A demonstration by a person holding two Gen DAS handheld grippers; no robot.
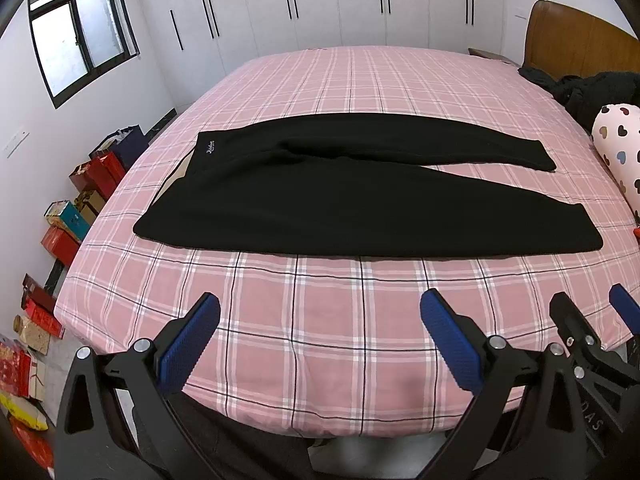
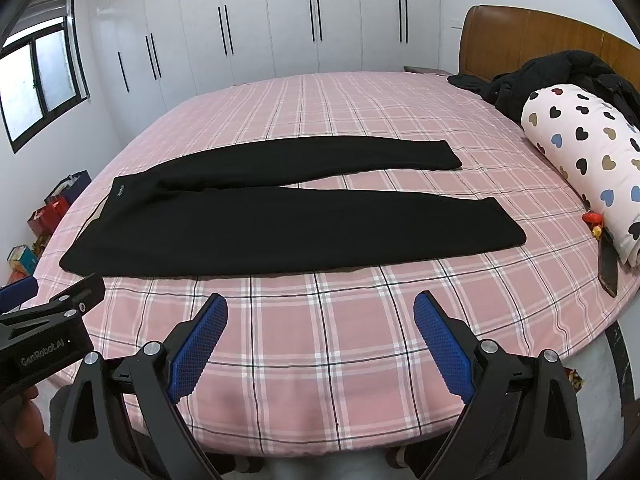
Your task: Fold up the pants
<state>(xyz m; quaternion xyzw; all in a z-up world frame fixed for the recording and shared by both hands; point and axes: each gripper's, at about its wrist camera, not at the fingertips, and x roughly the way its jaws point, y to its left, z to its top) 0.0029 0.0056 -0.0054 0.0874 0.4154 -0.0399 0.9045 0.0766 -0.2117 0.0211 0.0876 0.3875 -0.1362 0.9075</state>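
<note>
Black pants (image 1: 360, 208) lie flat on the pink plaid bed (image 1: 320, 320), waistband to the left, both legs spread apart and pointing right. They also show in the right wrist view (image 2: 192, 232). My left gripper (image 1: 320, 308) is open and empty, held over the bed's near edge, short of the pants. My right gripper (image 2: 320, 308) is open and empty, also over the near edge, to the right of the left one. The right gripper (image 1: 592, 312) shows at the right edge of the left wrist view, and the left gripper (image 2: 44, 296) shows at the left edge of the right wrist view.
A heart-print bolster (image 2: 588, 160) and a black jacket (image 2: 560, 76) lie at the wooden headboard (image 2: 540, 36) on the right. A phone (image 2: 610, 272) and a small red toy (image 2: 592, 218) lie by the bolster. Boxes and bags (image 1: 72, 216) line the floor at left. White wardrobes (image 2: 280, 20) stand behind.
</note>
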